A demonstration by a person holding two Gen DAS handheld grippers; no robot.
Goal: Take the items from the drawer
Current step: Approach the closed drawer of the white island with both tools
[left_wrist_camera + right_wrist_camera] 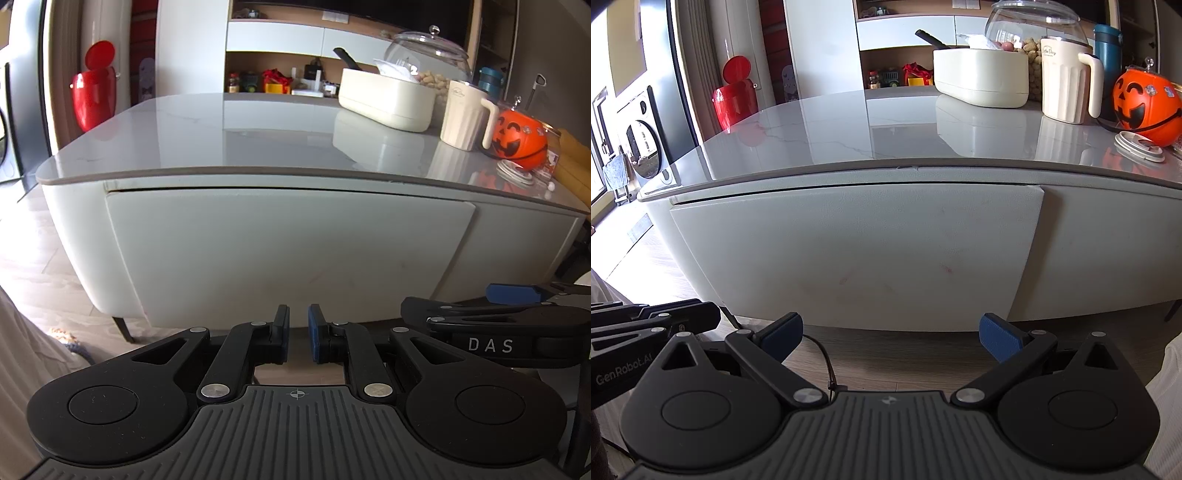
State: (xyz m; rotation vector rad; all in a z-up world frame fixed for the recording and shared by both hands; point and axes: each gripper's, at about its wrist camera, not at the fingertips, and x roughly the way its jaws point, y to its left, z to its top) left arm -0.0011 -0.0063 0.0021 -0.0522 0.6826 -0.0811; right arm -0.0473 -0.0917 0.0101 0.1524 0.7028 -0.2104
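Note:
A white drawer front [280, 243] fills the side of a low table with a glossy grey top [221, 133]; it is closed, with a thin dark gap along its upper edge. The same drawer front [857, 251] faces the right wrist view. My left gripper [298, 334] hangs low in front of the drawer, its blue pads nearly together with a narrow gap and nothing between them. My right gripper [890, 338] is open wide and empty, a short way back from the drawer. The drawer's contents are hidden.
On the tabletop's right side stand a cream box [386, 98], a cream jug [467, 114], an orange pumpkin bucket [519, 138], a glass jar of nuts [1032, 48] and a round lid [1139, 146]. A red bin [92, 92] stands at left. Wooden floor lies below.

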